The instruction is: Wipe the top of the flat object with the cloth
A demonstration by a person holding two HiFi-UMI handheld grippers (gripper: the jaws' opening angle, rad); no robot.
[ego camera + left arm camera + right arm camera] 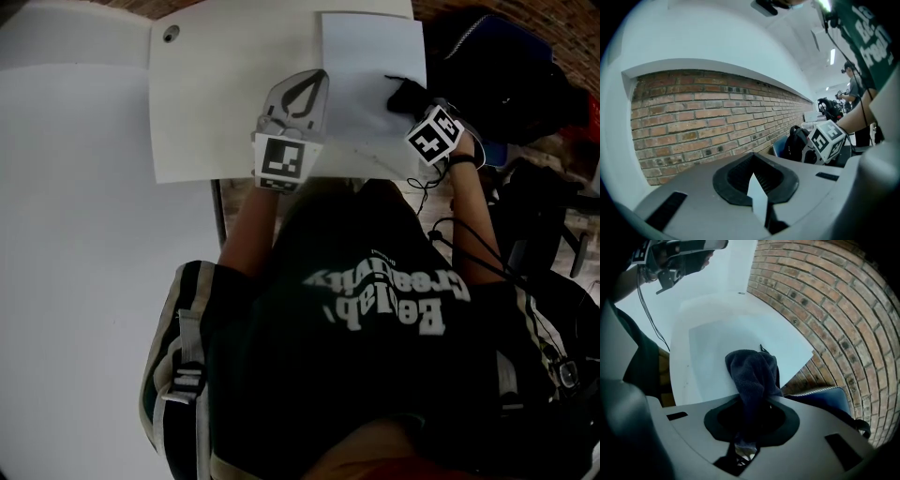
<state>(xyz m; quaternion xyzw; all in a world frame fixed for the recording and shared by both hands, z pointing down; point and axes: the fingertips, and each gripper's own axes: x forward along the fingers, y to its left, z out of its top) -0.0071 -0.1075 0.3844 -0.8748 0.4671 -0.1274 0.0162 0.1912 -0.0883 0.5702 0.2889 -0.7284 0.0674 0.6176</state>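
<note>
left gripper (757, 187) pinched shut on sheet (370, 56) edge | right gripper (749, 423) clamps cloth (752, 376) at sheet's right edge, on bench (206, 112) | risk: thin sheet buckles or slips free under the wipe (left hold looks shallow)

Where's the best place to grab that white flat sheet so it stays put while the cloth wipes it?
Its left edge, coming in from the left. The white sheet is thin and lies flat, so only an edge offers a bite; the left gripper pinches it there, leaving the top free for the dark cloth in the right gripper.
</note>
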